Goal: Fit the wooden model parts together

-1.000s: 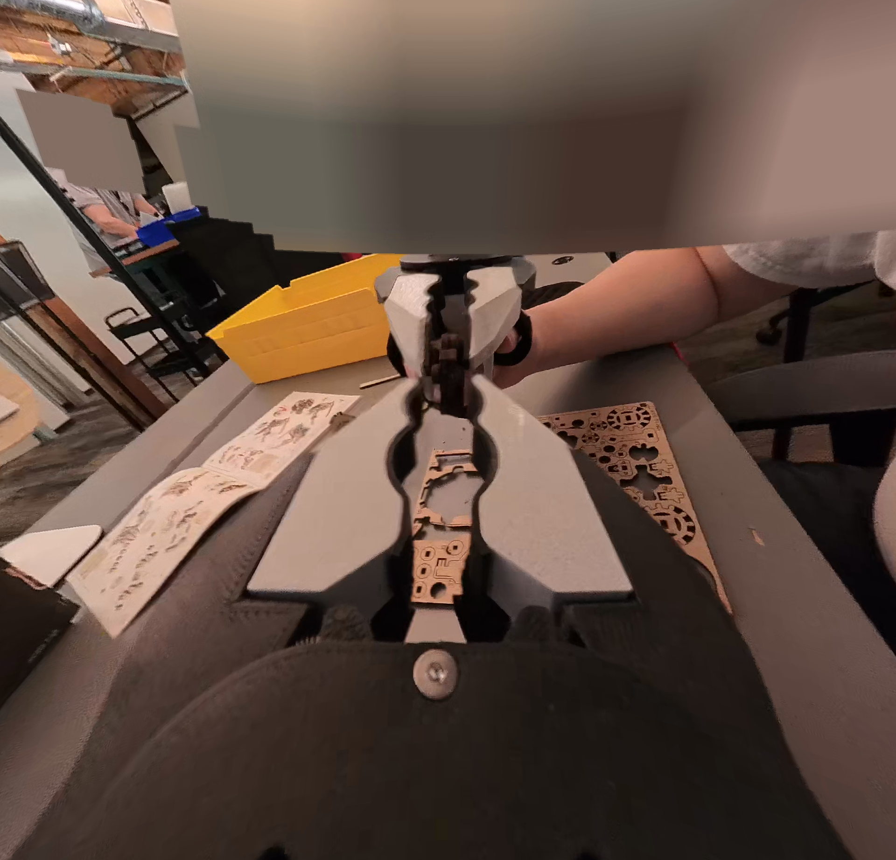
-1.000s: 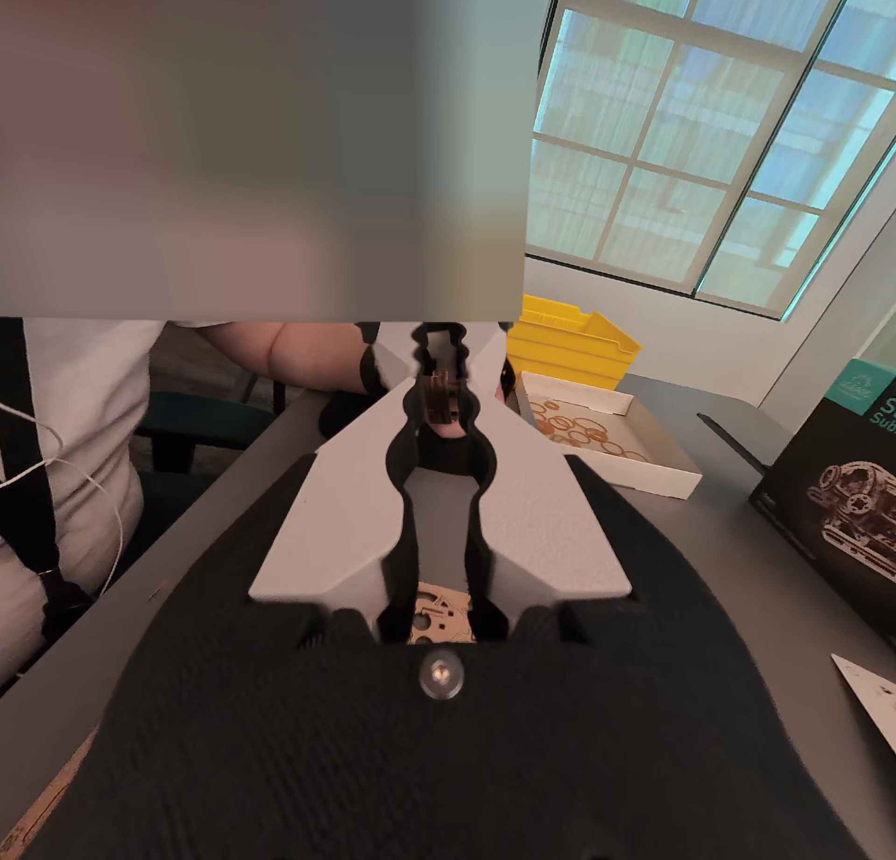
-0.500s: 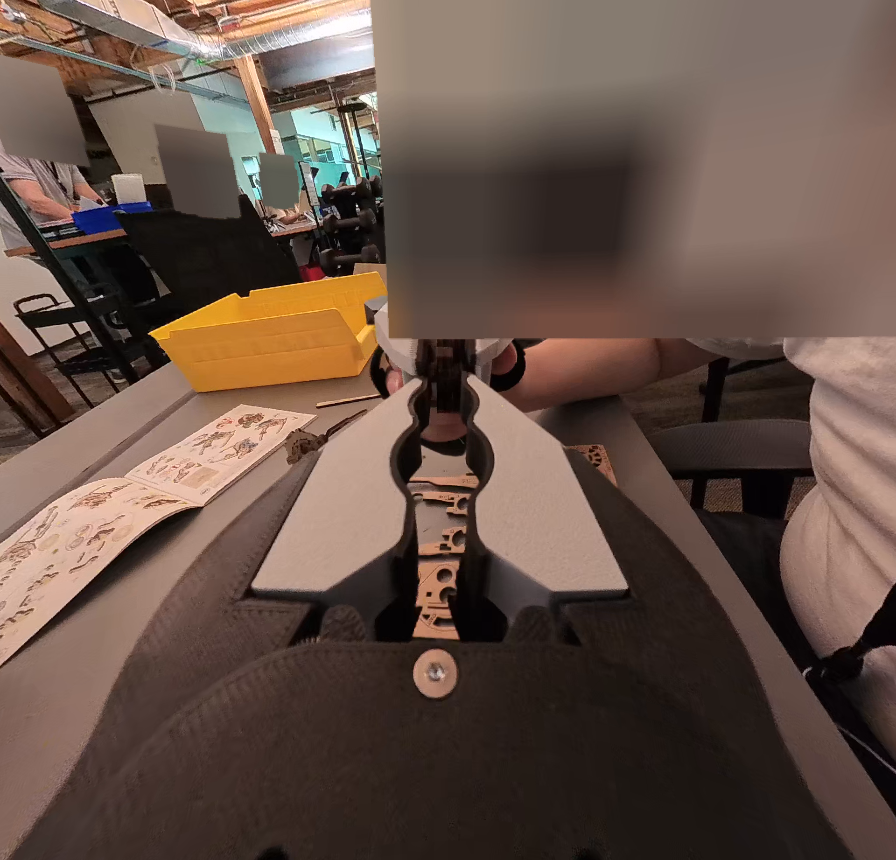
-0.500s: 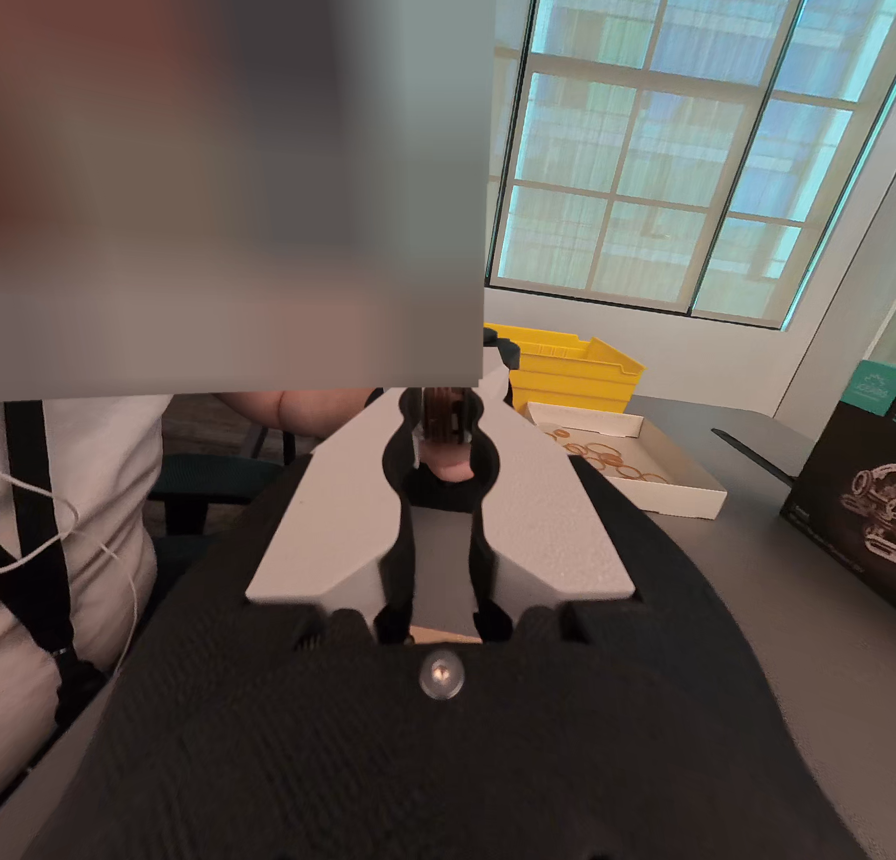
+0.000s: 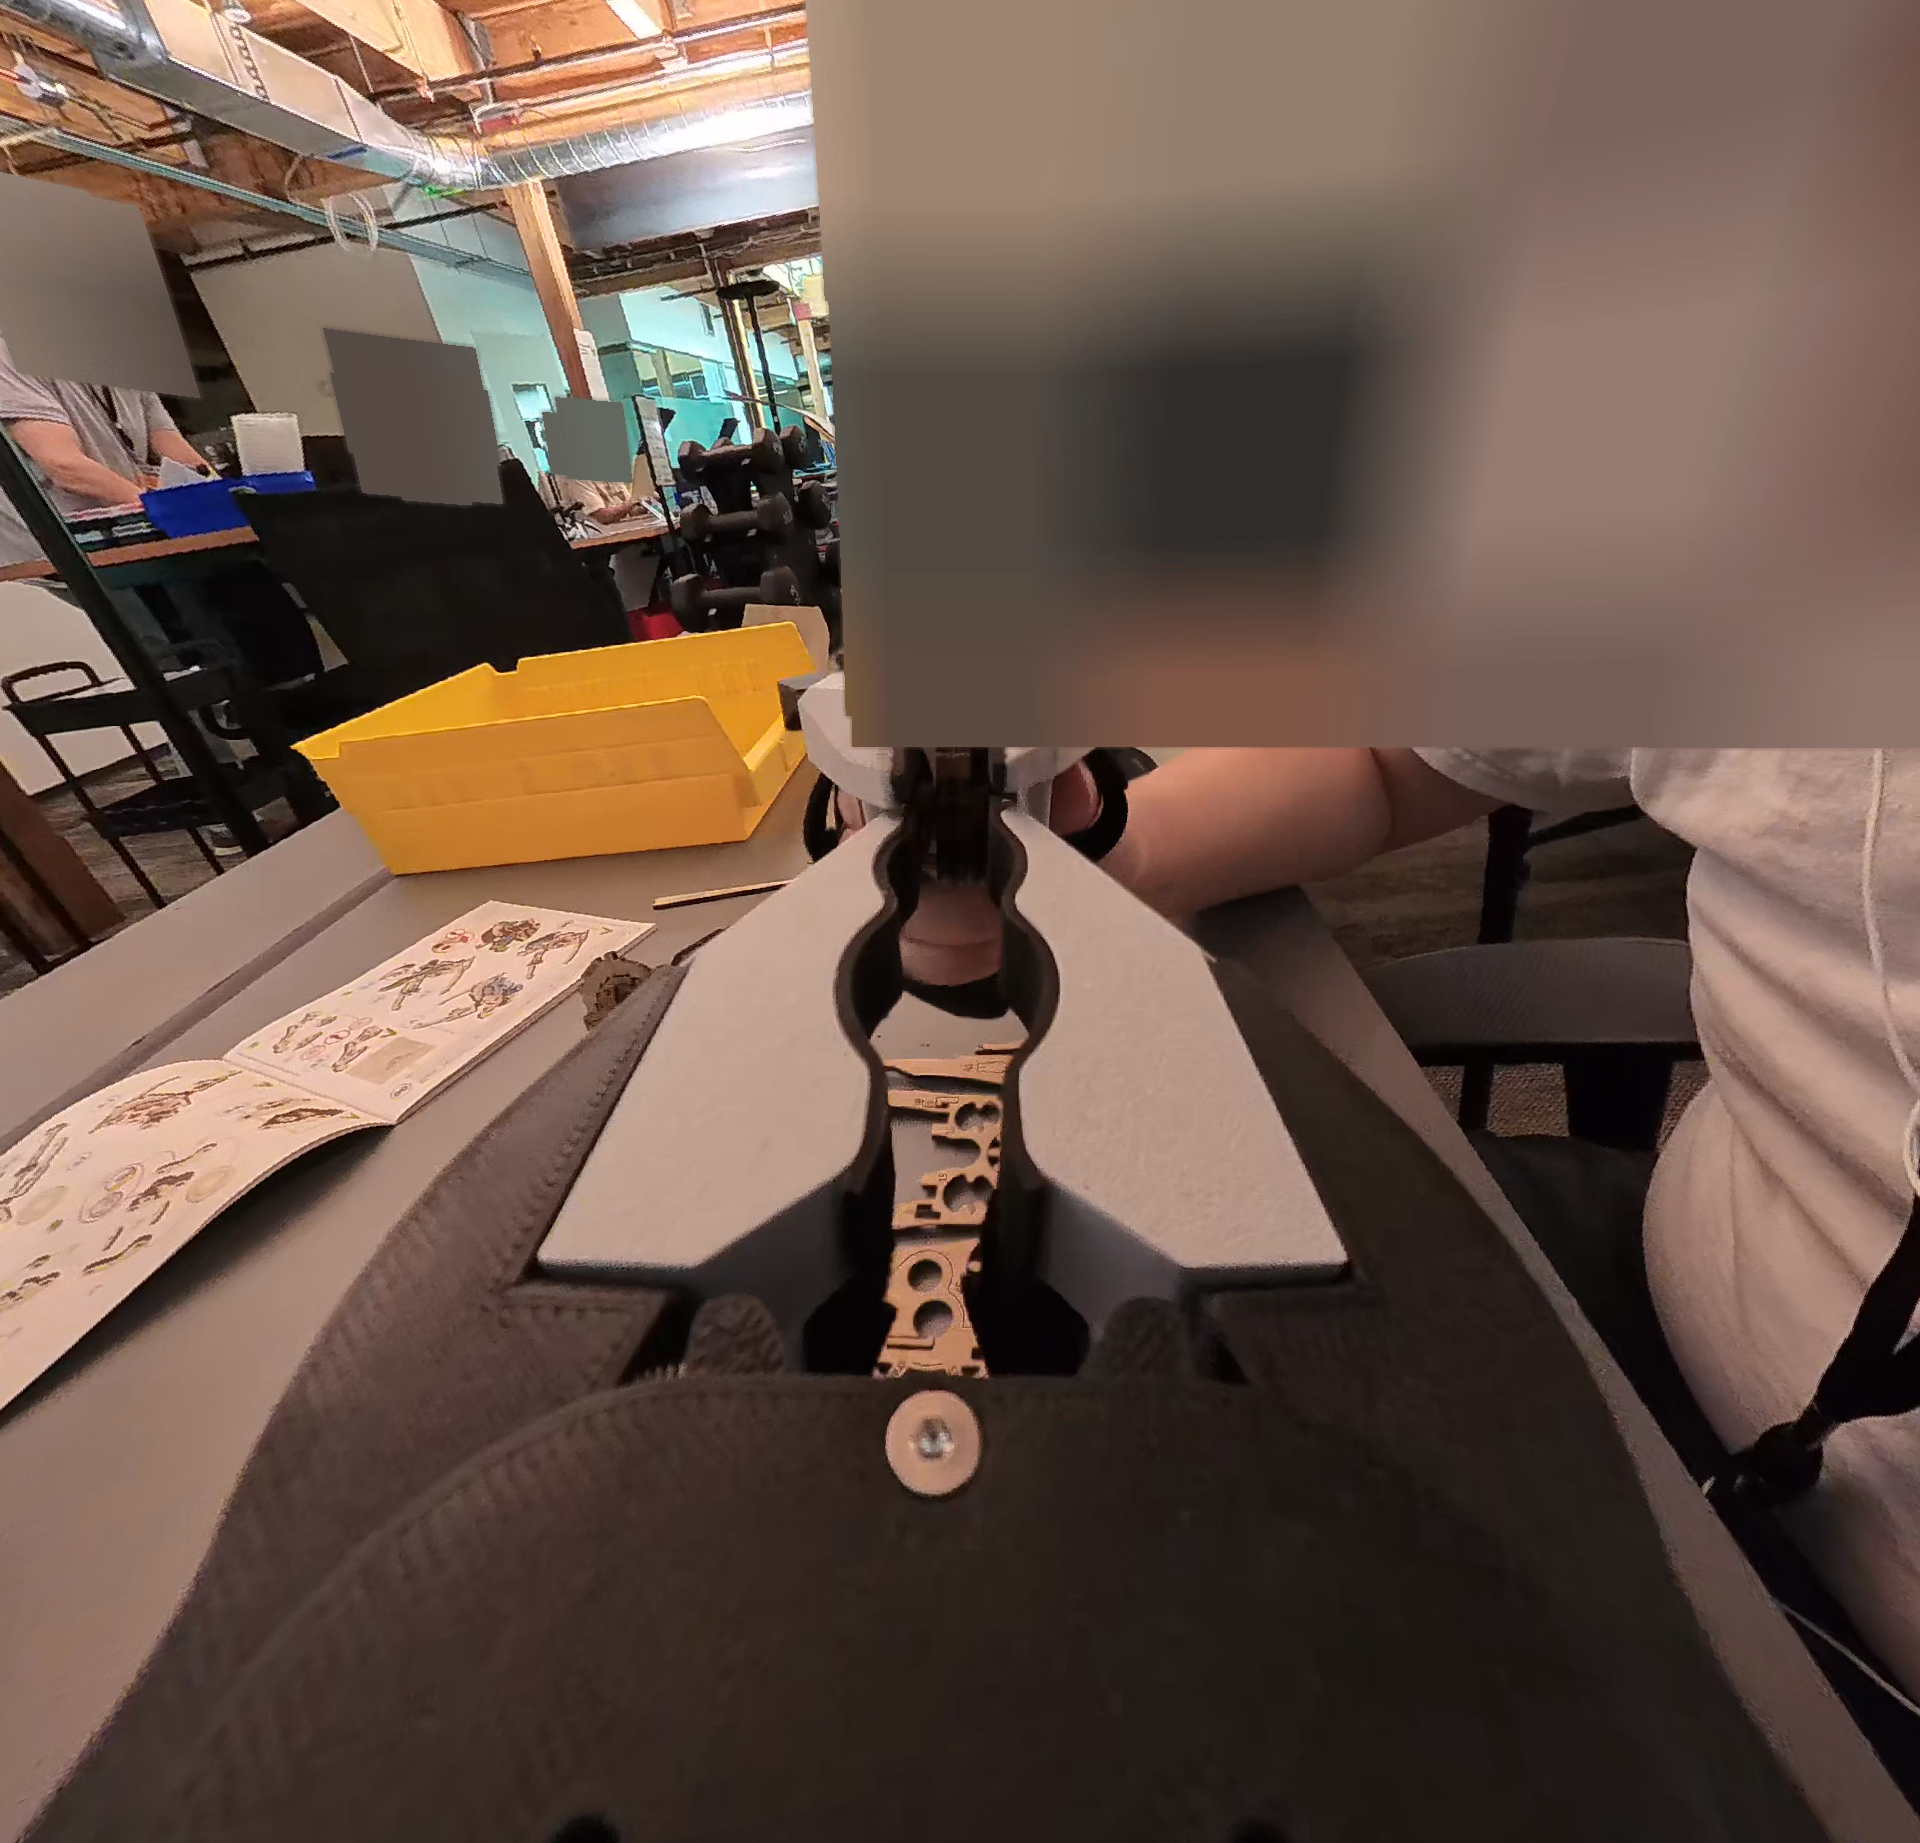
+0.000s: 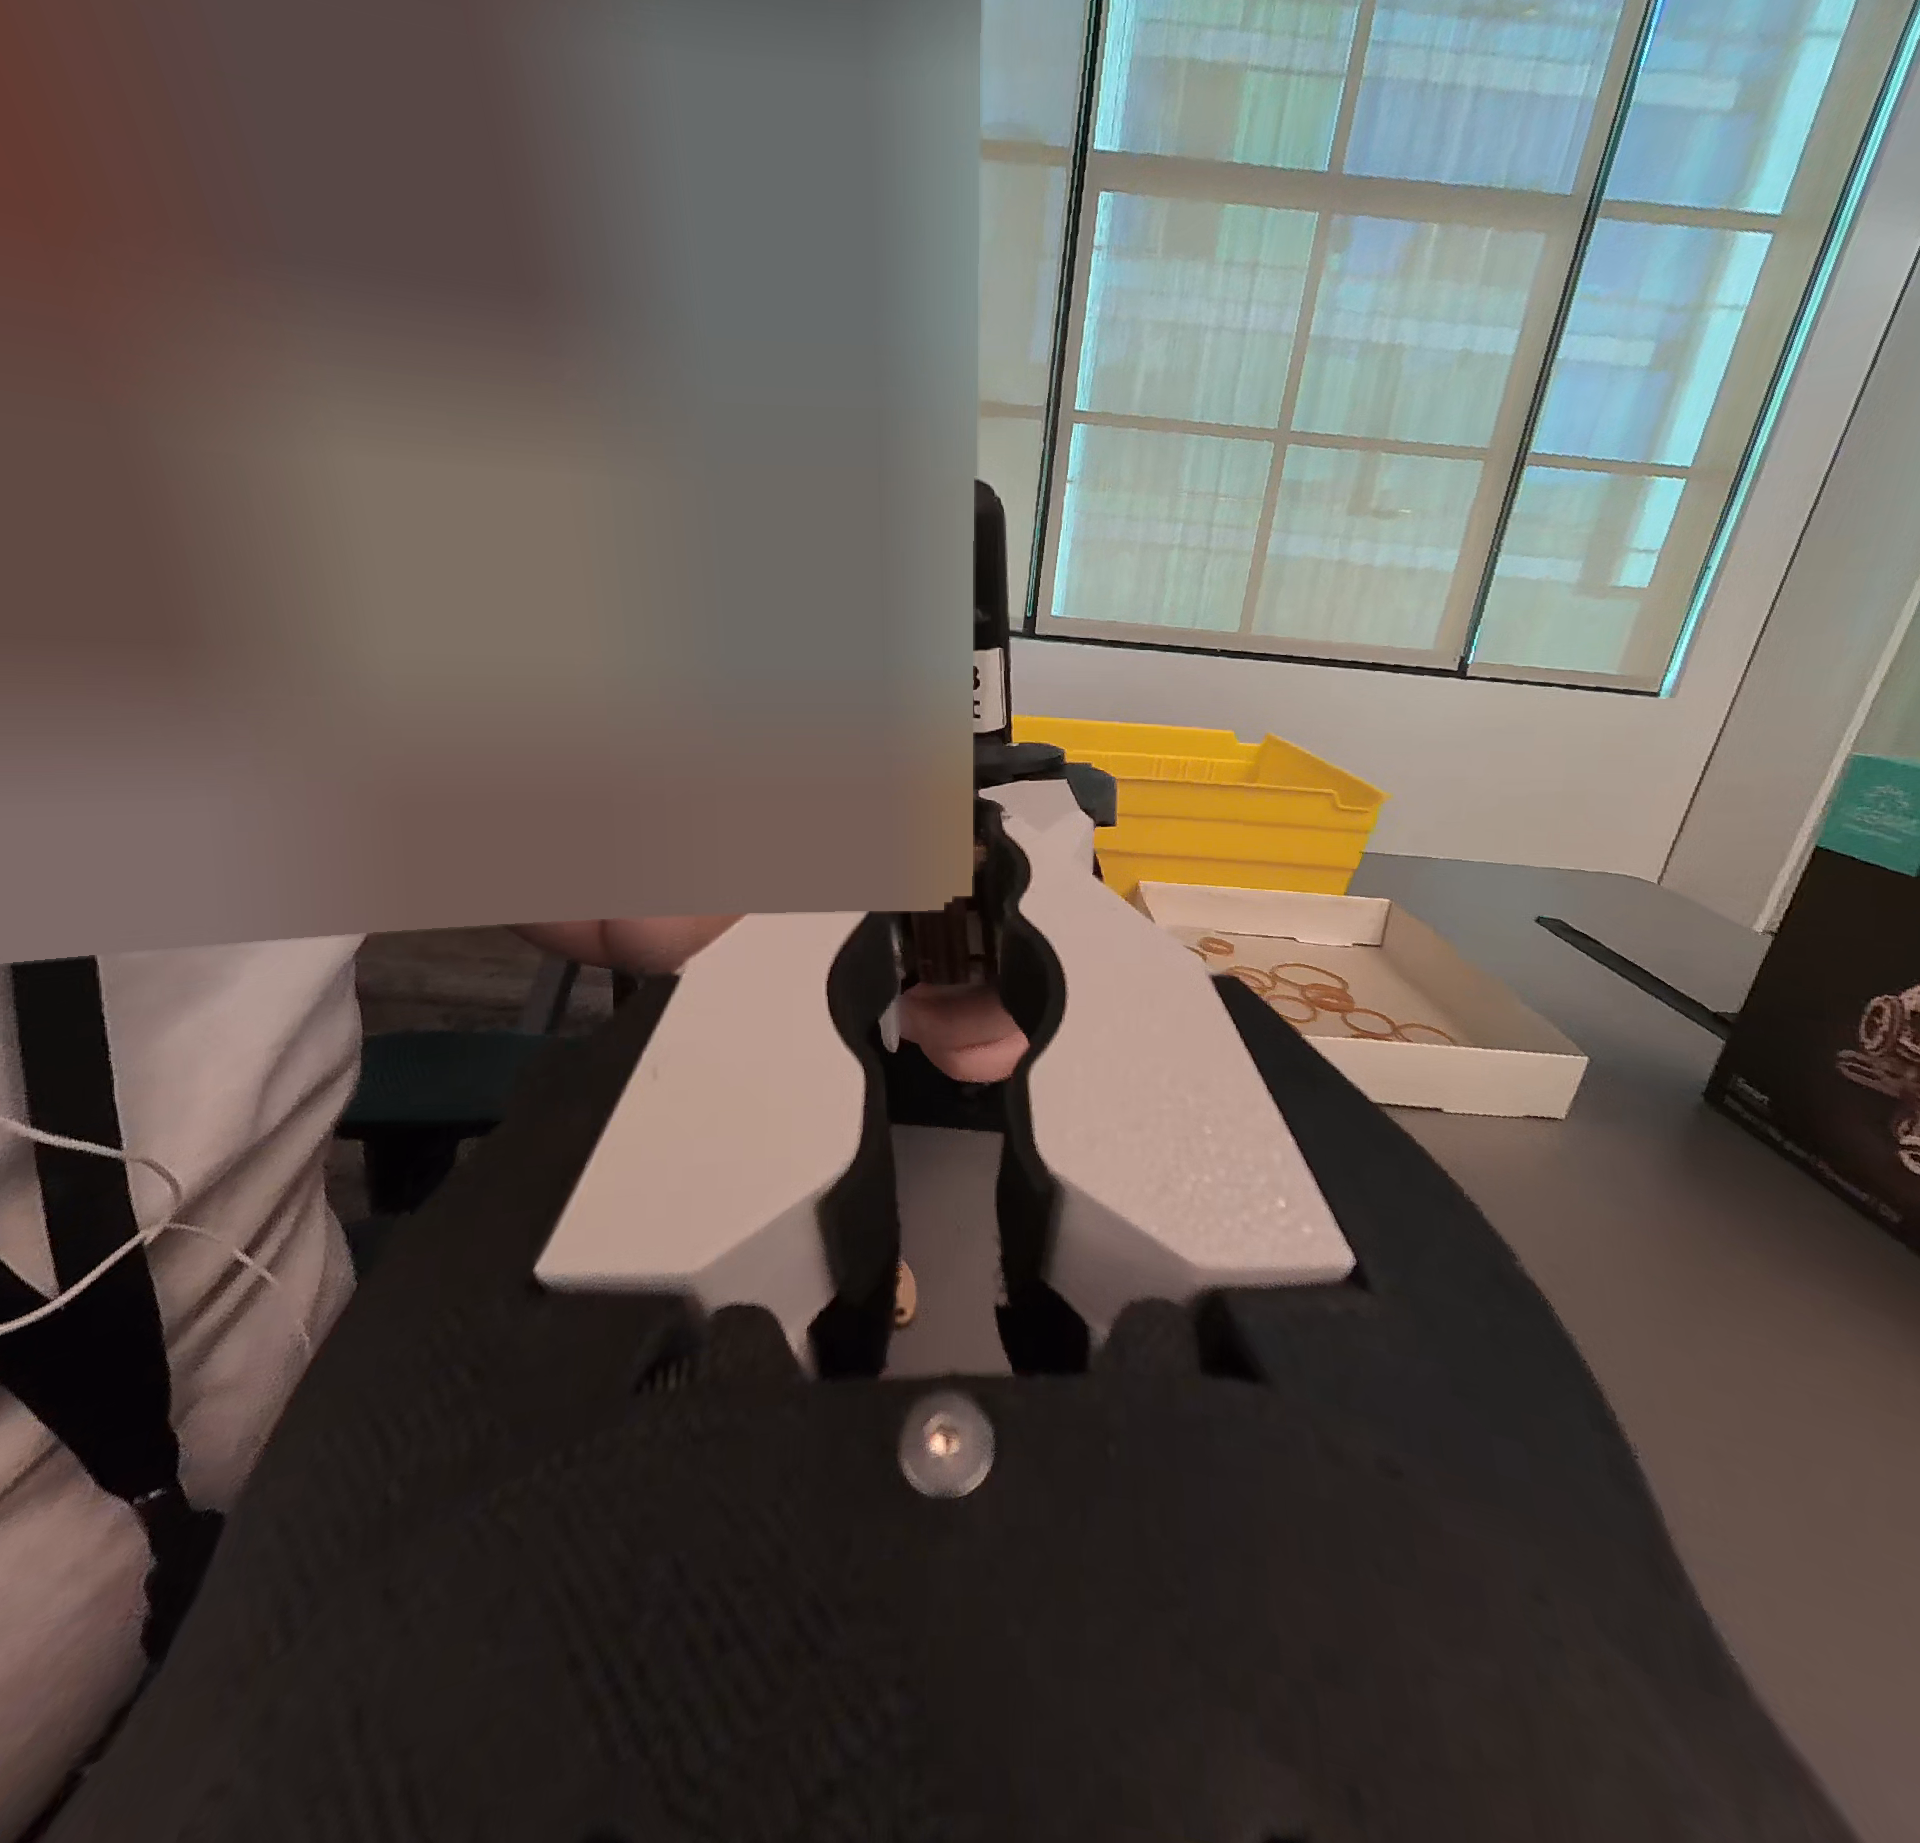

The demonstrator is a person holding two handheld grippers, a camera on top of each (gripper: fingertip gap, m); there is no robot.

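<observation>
At frame centre the left gripper (image 5: 954, 827) and right gripper (image 6: 940, 946), jaws both clamped on one small dark wooden assembly (image 6: 943, 952), seem mid-fit, while the punched wooden sheet (image 5: 940, 1211) below suggests parts remain.

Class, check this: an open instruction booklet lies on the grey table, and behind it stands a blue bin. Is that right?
Not quite. The bin behind the open instruction booklet is yellow, not blue, as the left wrist view shows. The booklet does lie open on the grey table.
</observation>
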